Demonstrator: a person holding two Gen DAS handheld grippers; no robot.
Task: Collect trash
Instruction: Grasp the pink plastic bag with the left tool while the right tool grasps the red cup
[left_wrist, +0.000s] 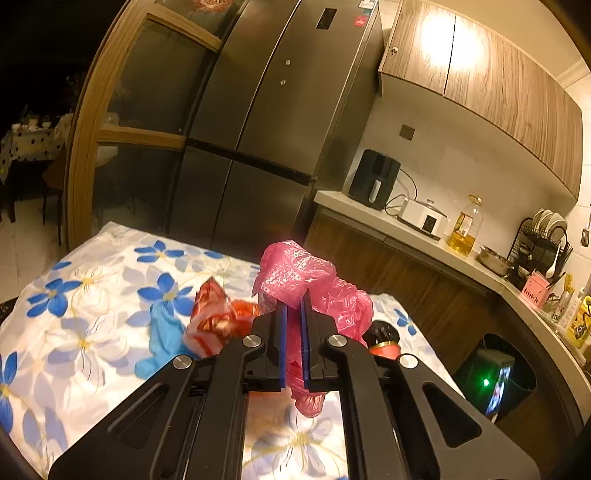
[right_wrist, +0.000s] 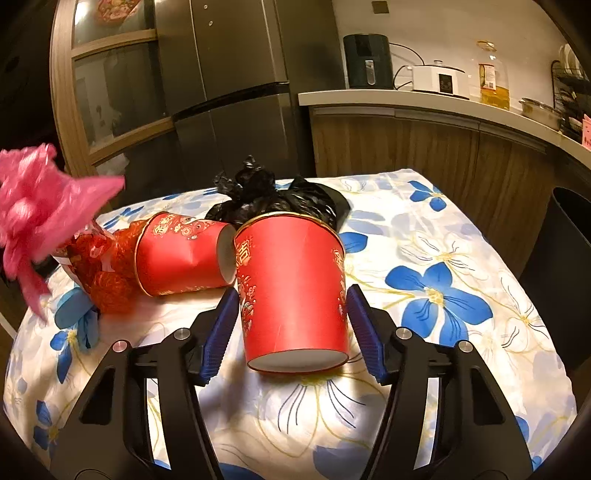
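My left gripper (left_wrist: 294, 301) is shut on a crumpled pink plastic bag (left_wrist: 295, 273), held above the floral tablecloth (left_wrist: 85, 314); the same bag (right_wrist: 40, 199) shows blurred at the left of the right wrist view. My right gripper (right_wrist: 291, 290) is open, with a red paper cup (right_wrist: 291, 288) lying between its blue pads, base toward me; the pads sit very close to its sides. A second red cup (right_wrist: 177, 254) lies on its side to the left. Behind them is a black plastic bag (right_wrist: 266, 199). A red wrapper (right_wrist: 99, 266) and a blue glove (right_wrist: 79, 321) lie at the left.
A dark bin (left_wrist: 495, 373) stands on the floor right of the table, below the kitchen counter (left_wrist: 406, 225) with appliances and an oil bottle. A tall grey fridge (left_wrist: 258, 110) rises behind the table. The tablecloth (right_wrist: 443, 295) shows bare on the right.
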